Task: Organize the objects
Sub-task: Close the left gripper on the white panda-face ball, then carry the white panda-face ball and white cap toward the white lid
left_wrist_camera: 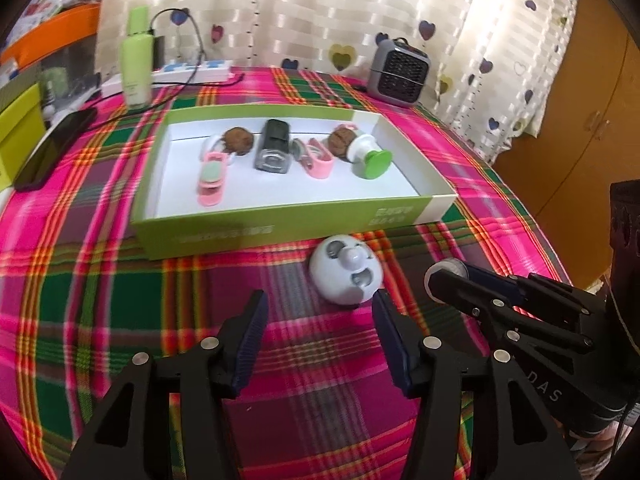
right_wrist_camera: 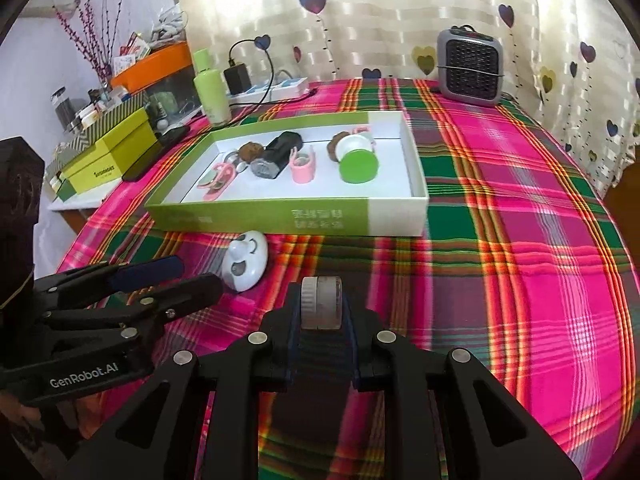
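Hovering over the pink-and-green plaid-covered surface, left claw standing apart with nothing between its blue pads, the white rounded plastic gadget with grey recesses lying on the cloth just ahead of its right finger. Sitting clamped, right claw, squeezing a small greyish disc-shaped wheel with a ribbed white rim upright between its pads, near the white gadget and in front of the box. Resting further back, the shallow green-and-white cardboard box, already carrying a row of things: a pink clip with a pale green pad, a brown walnut-like ball, a black-and-grey rectangular device, a second pink clip, another brown ball touching a white spool with a bright green cap. Standing behind the box, a pale green bottle, a white power strip and a small grey heater; lying at left, a dark phone.
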The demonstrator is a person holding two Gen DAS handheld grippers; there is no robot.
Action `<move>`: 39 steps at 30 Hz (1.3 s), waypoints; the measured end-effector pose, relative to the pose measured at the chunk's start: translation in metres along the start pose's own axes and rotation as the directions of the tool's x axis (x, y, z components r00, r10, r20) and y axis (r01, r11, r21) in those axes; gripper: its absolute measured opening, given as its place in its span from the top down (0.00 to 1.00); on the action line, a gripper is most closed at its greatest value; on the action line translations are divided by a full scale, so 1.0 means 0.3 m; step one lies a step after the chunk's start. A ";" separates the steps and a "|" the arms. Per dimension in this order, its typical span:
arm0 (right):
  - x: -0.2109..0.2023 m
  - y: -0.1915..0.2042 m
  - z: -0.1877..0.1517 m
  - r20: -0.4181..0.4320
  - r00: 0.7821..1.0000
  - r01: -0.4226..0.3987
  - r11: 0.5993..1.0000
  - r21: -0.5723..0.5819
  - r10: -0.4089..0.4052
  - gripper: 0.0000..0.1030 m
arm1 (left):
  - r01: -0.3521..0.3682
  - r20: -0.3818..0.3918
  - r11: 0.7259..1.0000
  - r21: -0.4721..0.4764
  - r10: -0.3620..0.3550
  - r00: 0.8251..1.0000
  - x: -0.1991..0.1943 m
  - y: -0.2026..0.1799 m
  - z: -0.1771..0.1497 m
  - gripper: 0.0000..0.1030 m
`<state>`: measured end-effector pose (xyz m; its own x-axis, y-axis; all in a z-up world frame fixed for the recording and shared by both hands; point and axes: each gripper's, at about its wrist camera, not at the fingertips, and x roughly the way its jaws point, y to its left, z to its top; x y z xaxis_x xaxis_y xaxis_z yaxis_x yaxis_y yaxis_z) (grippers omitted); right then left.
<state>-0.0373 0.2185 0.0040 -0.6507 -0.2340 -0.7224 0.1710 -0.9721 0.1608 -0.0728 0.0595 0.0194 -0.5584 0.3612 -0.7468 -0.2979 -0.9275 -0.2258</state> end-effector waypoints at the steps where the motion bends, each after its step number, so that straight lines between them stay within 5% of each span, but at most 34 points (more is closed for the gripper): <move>1: -0.003 -0.005 -0.001 0.002 1.000 0.000 1.000 0.002 0.000 0.80 | 0.001 -0.002 1.000 0.000 -0.001 1.000 0.005 -0.006 0.006 0.48; 39: -0.017 -0.046 -0.003 0.015 0.999 -0.033 0.999 0.024 0.033 0.80 | -0.093 0.000 0.996 -0.006 0.093 0.996 0.091 -0.044 0.066 0.54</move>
<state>-0.0359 0.2331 0.0048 -0.6555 -0.2662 -0.7067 0.1748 -0.9639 0.2009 -0.0995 0.0836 0.0143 -0.5839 0.2734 -0.7644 -0.2404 -0.9576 -0.1589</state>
